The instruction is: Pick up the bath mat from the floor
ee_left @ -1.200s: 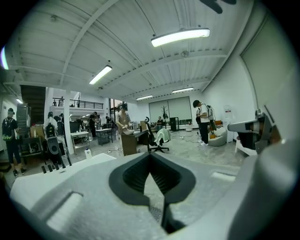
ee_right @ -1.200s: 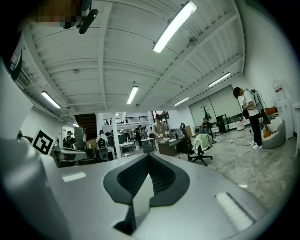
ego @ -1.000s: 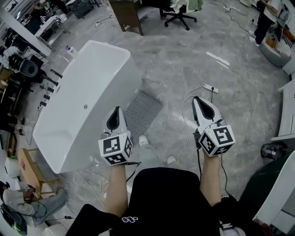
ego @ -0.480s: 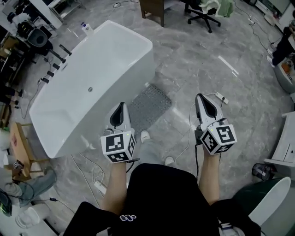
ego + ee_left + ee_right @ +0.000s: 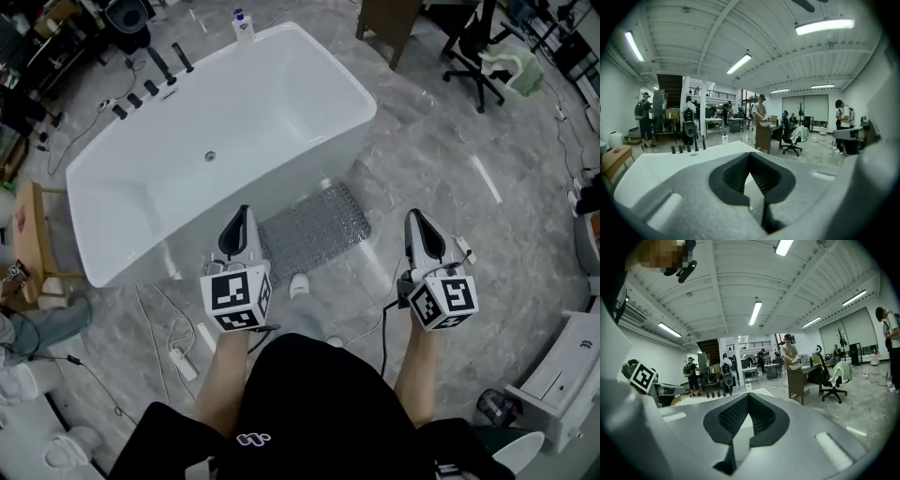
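**Both hand-held grippers closed and empty; bath mat lies on the floor beside the tub**

You are standing and looking steeply down past your dark top at a grey marbled floor (image 5: 441,159).

At the far left stands a low wooden stool (image 5: 33,234). Near it, closer to you, a white power strip (image 5: 183,361) lies on the floor with its cable.

A large white bathtub (image 5: 309,178) runs at a slant across the upper left. It is empty inside, and a small bottle (image 5: 243,23) stands on its far rim.

Your left hand-held gripper (image 5: 242,214) is held out in front of you with its marker cube (image 5: 234,295) nearest your body. Its tip appears over the tub's near wall. Seen from its own camera, its jaws are pressed together with nothing between them.

The bath mat (image 5: 314,230) is a grey, knobbly rectangle lying flat on the floor. Its long far edge lies just beside the tub's near wall. In the head view it sits between your two hand-held grippers and a little ahead of them, and neither one touches it. The toe of one white shoe (image 5: 300,286) shows just on your side of the mat.

Your right hand-held gripper (image 5: 413,217) points the same way, over bare floor to the right of the mat. Its jaws are also closed on nothing.

At the upper right stands a black office chair (image 5: 483,56), well away from the mat.
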The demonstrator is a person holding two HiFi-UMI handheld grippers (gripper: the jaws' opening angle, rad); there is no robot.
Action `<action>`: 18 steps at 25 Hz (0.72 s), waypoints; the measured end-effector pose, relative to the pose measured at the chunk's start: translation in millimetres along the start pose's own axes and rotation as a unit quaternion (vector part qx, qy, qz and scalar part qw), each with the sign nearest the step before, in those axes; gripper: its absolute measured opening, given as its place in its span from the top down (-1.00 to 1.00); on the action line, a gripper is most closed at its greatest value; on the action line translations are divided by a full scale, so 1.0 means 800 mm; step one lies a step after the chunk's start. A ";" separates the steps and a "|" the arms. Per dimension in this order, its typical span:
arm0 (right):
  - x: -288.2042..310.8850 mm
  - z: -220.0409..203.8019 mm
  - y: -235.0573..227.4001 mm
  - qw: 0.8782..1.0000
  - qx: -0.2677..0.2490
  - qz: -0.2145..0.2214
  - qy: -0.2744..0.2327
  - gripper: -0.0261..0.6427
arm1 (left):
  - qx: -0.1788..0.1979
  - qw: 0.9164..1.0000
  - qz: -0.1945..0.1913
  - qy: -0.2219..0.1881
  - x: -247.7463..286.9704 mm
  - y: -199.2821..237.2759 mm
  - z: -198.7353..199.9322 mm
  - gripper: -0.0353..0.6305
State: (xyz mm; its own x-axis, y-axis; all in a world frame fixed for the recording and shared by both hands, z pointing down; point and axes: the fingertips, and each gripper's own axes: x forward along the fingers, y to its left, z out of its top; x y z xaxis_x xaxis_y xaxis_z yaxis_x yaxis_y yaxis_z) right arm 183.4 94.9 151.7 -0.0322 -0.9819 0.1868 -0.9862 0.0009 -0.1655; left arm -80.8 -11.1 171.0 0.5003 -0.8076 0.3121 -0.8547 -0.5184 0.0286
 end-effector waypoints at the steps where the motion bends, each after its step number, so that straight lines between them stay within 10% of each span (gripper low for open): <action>1: 0.013 0.002 0.002 1.000 -0.001 -0.001 -0.002 0.91 | -0.001 1.000 0.004 0.001 0.006 0.013 0.001 0.88; 18: 0.165 0.086 0.111 0.993 -0.063 0.097 -0.029 0.91 | -0.056 0.998 -0.012 -0.018 0.084 0.089 0.045 0.88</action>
State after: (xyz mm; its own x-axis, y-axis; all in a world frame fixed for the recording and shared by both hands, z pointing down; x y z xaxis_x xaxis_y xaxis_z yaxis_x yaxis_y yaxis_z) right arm 103.0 -47.5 95.2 -0.2185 -0.9700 0.1068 -0.9748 0.2119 -0.0700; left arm -103.0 -112.7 160.0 0.5244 -0.8053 0.2764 -0.8511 -0.5051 0.1431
